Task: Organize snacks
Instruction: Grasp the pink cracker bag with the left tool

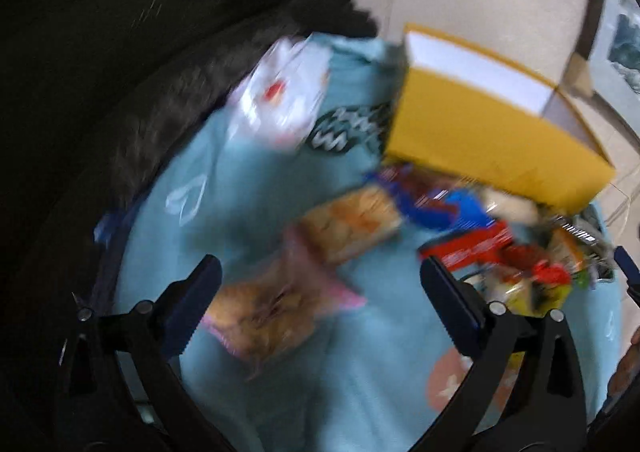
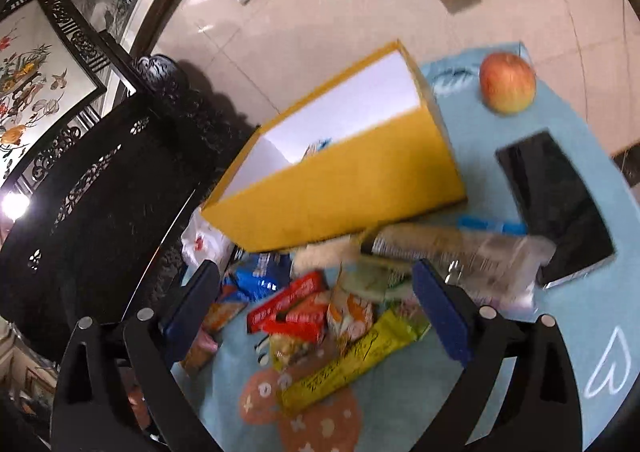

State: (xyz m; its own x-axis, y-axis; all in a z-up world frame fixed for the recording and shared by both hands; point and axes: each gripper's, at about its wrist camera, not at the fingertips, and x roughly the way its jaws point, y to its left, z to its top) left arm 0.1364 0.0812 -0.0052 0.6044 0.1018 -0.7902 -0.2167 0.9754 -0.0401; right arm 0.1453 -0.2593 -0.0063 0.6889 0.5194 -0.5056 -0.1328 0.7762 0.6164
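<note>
— Nearest the left gripper [image 1: 320, 292]: pink-edged pastry packet [image 1: 272, 312] between wide-spread fingers [image 1: 200, 292], gripping nothing. Second pastry packet [image 1: 352, 220] just beyond.

— Same for the right gripper [image 2: 316, 312]: spread wide, empty, over a heap of snacks [image 2: 320, 316] on blue cloth [image 2: 580, 324].

— Past the fingertips?

— Yellow box [image 2: 340, 196], open, touching the heap's far edge. Beyond the right finger: black phone [image 2: 556, 204], then apple [image 2: 507, 83].

— White bag [image 1: 280, 100] far left.

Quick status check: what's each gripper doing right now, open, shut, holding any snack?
Left gripper: open, holding nothing, above the pastry packets.
Right gripper: open, holding nothing, above the snack pile beside the yellow box.
</note>
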